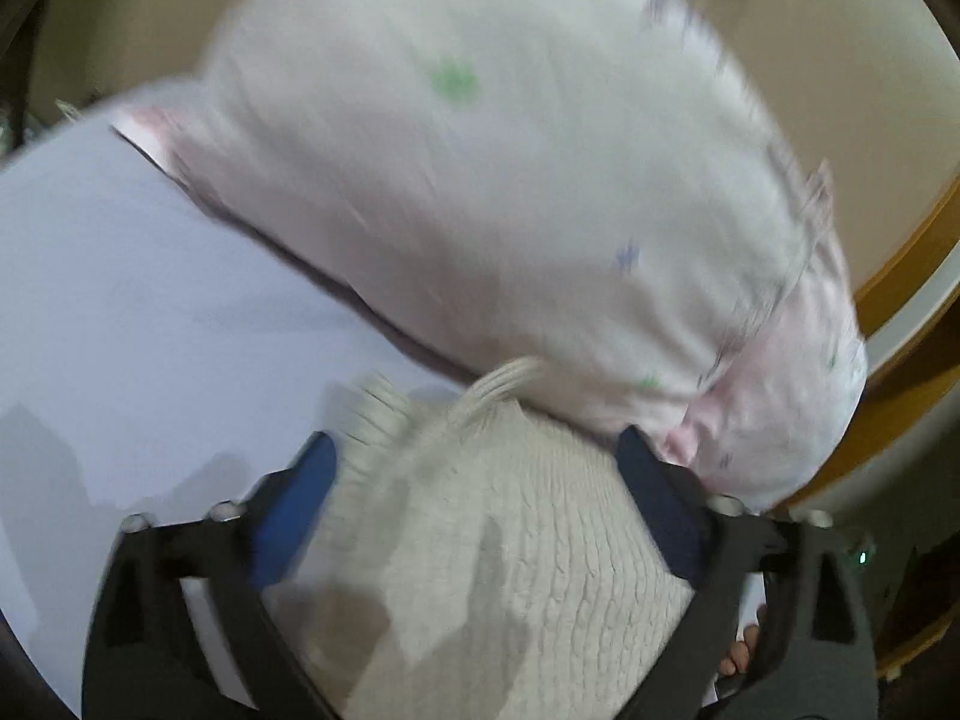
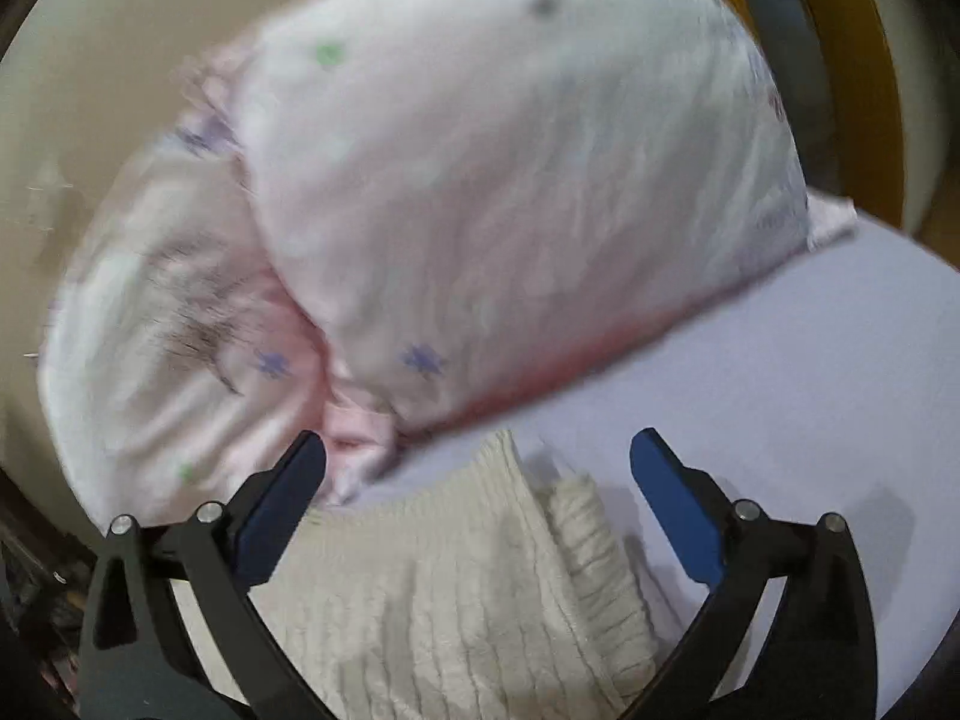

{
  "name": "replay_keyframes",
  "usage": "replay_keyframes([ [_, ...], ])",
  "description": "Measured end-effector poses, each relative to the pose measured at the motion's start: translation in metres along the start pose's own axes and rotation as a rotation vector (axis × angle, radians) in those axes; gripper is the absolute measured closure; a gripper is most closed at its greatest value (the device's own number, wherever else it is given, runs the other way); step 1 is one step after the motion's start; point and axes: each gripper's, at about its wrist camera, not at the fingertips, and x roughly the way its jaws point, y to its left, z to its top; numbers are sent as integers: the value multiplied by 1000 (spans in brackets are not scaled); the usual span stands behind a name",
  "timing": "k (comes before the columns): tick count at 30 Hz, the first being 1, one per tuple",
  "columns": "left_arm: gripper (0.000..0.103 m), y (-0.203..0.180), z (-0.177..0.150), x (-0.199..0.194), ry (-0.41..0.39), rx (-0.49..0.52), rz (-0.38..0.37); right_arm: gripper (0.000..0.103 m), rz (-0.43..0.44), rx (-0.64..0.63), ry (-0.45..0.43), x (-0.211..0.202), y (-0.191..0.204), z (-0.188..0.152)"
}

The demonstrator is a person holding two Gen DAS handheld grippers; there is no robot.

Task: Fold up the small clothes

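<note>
The left gripper (image 1: 477, 465) is spreading its fingers wide around a cream knit garment (image 1: 498, 552) lying between them on the pale surface (image 1: 120, 300). The right gripper (image 2: 478, 462) is gaping wide over the same knit (image 2: 444, 588). Beyond both fingertips, a blurred pink-white printed cloth (image 2: 480, 180) is lying.

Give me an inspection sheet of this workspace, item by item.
Surface: pale lavender table top, bare where visible.
Job's things: cream ribbed knit garment lying near both grippers; pink-white printed garment bunched behind it, reaching past the table edge.
Clutter: nothing seen.
Grippers: left gripper open, astride the knit; right gripper open, above the knit's edge.
Cables: nothing seen.
Surroundings: beige floor, wooden furniture edge; images blurred.
</note>
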Motion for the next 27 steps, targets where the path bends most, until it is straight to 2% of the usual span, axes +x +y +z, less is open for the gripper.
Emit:
replay_keyframes([
  [3, 11, 23, -9, -8, 72, -21, 20, 2, 47, 17, 20, -4, -14, -5],
  [5, 30, 34, -19, 0, 136, -30, 36, 2, 64, 48, 57, 8, -22, -4],
  [7, 37, 43, -26, 8, 184, -38, 36, 2, 87, 85, 76, 10, -31, -4],
  [9, 38, 49, -35, 14, 218, -58, 5, 2, 93, 98, 79, 9, -33, -2],
  [13, 43, 47, -46, 21, 224, -47, -23, 2, 122, 121, 84, 10, -37, -3],
  [15, 51, 39, -49, 26, 212, -56, -17, 2, 150, 133, 98, 10, -37, -2],
  [16, 73, 38, -54, 31, 226, -72, -12, 2, 167, 139, 105, 10, -37, -2],
  [17, 84, 38, -55, 33, 244, -90, -21, 2, 193, 148, 113, 9, -38, -1],
  [19, 87, 31, -57, 30, 228, -133, -52, 2, 233, 159, 115, 6, -39, 2],
  [21, 88, 17, -54, 22, 209, -150, -120, 2, 262, 158, 100, -1, -40, 8],
  [23, 88, -19, -48, 15, 177, -127, -216, 2, 283, 152, 70, -10, -43, 14],
  [25, 88, -61, -46, 16, 176, -82, -317, 2, 289, 142, 37, -19, -47, 20],
  [27, 88, -118, -52, 35, 213, -27, -435, 2, 277, 124, 7, -27, -53, 26],
])
